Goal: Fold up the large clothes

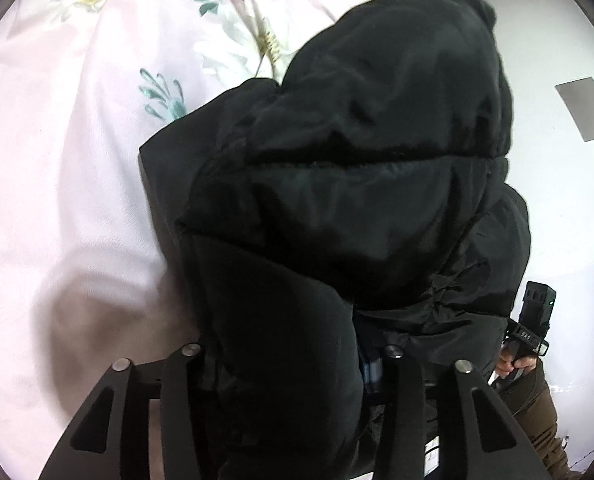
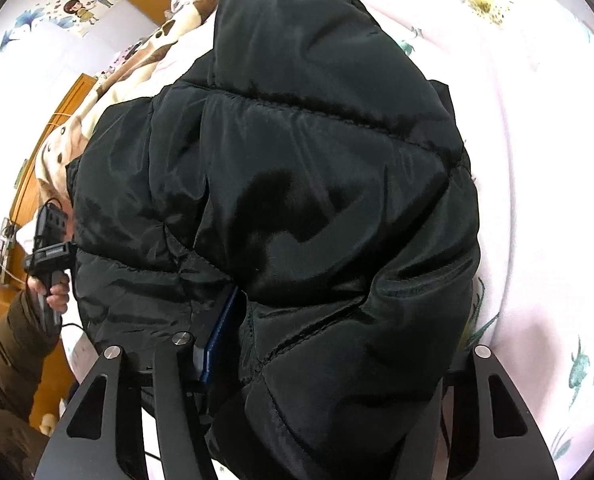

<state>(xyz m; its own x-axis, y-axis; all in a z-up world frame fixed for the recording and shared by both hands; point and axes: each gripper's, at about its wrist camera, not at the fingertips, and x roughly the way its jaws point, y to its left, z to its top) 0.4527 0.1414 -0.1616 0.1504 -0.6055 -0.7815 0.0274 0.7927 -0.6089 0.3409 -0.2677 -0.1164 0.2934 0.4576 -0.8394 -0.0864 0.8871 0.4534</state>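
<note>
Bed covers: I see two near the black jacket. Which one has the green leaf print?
The pale pink sheet, spread beneath the black puffer jacket. The beige blanket beyond it carries brown patches instead, no leaves.

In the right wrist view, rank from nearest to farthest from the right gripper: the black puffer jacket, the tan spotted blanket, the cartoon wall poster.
1. Black puffer jacket: bunched between the right gripper's fingers, centre.
2. Tan spotted blanket: beyond the jacket, upper left, on the bed.
3. Cartoon wall poster: on the far wall, top left.
</note>
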